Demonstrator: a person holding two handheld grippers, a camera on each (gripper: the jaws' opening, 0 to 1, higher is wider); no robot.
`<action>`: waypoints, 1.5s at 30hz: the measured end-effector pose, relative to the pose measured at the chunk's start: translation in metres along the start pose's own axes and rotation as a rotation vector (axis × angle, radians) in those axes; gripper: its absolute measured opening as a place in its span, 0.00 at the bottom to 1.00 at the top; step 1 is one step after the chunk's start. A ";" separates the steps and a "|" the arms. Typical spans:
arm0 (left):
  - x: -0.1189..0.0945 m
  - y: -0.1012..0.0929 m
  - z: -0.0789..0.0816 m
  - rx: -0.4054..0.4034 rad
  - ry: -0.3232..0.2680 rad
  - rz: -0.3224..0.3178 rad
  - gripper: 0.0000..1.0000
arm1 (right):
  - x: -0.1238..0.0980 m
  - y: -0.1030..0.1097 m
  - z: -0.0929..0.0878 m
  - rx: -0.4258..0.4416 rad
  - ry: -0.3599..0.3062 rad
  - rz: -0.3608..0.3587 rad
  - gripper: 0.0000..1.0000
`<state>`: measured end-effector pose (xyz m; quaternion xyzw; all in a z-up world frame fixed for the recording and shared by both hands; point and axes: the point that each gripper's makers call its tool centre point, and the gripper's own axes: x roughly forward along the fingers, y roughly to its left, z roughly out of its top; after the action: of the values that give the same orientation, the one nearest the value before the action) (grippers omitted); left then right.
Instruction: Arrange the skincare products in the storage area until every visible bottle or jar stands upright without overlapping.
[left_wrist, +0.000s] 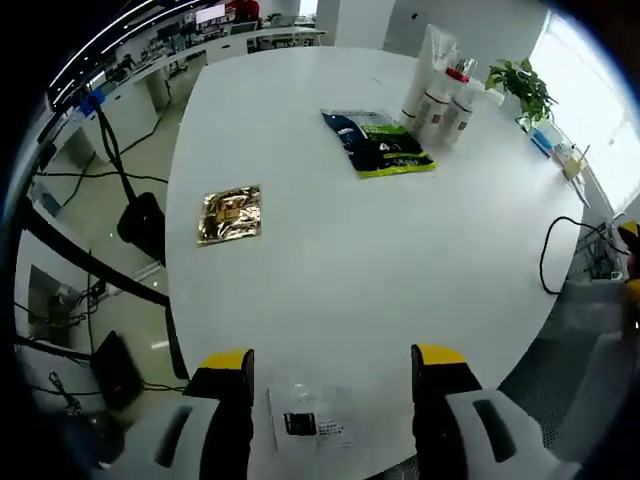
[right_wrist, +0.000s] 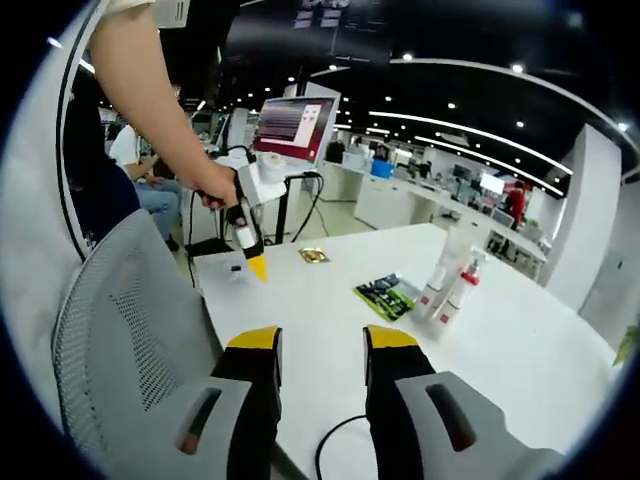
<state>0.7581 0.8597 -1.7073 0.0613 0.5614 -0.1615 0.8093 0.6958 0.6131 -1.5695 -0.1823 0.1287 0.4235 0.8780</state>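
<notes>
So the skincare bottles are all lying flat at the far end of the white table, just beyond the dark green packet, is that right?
Not quite: the skincare bottles are standing upright, not lying flat. They do sit at the far end of the white table, just beyond the dark green packet, as the left gripper view shows.

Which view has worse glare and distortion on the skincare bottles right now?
Left gripper view: window glare at the upper right washes out the skincare bottles, and the white table bows with the fisheye. Right gripper view: even ceiling light, bottles clearer but small; the near left hand-held gripper is soft.
</notes>
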 end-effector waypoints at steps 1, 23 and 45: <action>0.000 0.001 -0.005 -0.003 0.003 0.005 0.67 | 0.000 0.001 0.000 -0.002 0.001 0.002 0.29; 0.008 0.015 -0.048 -0.016 0.070 0.064 0.53 | 0.001 0.010 -0.003 -0.018 0.019 0.051 0.28; 0.002 -0.008 -0.031 -0.075 -0.023 -0.011 0.41 | 0.000 0.007 0.003 0.046 -0.014 0.063 0.27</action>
<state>0.7290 0.8606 -1.7195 0.0259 0.5582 -0.1453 0.8165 0.6902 0.6179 -1.5684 -0.1549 0.1378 0.4490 0.8692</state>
